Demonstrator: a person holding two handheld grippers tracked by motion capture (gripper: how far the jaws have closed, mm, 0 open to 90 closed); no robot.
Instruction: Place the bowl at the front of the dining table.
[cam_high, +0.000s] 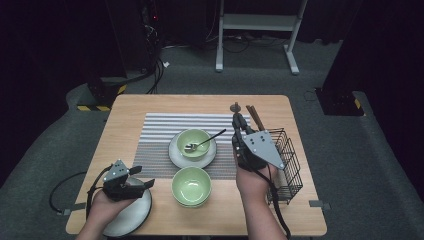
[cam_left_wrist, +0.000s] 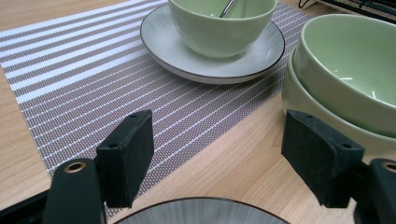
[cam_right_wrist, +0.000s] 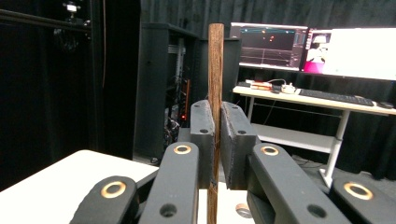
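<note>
High view: my right gripper (cam_high: 239, 125) is raised over the table's (cam_high: 127, 107) right half, just left of the black wire basket (cam_high: 287, 160), its jaws pressed on a brown wooden stick (cam_high: 236, 111) whose top pokes up above them; two more brown sticks (cam_high: 255, 117) lean beside it at the basket's far corner; my left gripper (cam_high: 142, 181) hovers over the grey plate (cam_high: 137, 212) at the near left edge, jaws spread and pointing right toward the stacked green bowls (cam_high: 191, 186); on the striped placemat (cam_high: 157, 132) a green bowl (cam_high: 193, 142) sits on a saucer (cam_high: 175, 155) with a spoon (cam_high: 205, 142) resting in it.

Left gripper view: my left gripper (cam_left_wrist: 217, 154) stands wide open with nothing between the pads; the plate rim (cam_left_wrist: 201, 207) lies just below; the stacked bowls (cam_left_wrist: 345, 79) are at the right, close to the right pad; the bowl on its saucer (cam_left_wrist: 219, 28) stands farther off on the placemat (cam_left_wrist: 84, 79).

Right gripper view: my right gripper (cam_right_wrist: 215, 140) pinches the wooden stick (cam_right_wrist: 215, 70) upright between both pads; the stick passes through the grip, extending above and below; a desk with monitors (cam_right_wrist: 317, 49) stands in the background.
</note>
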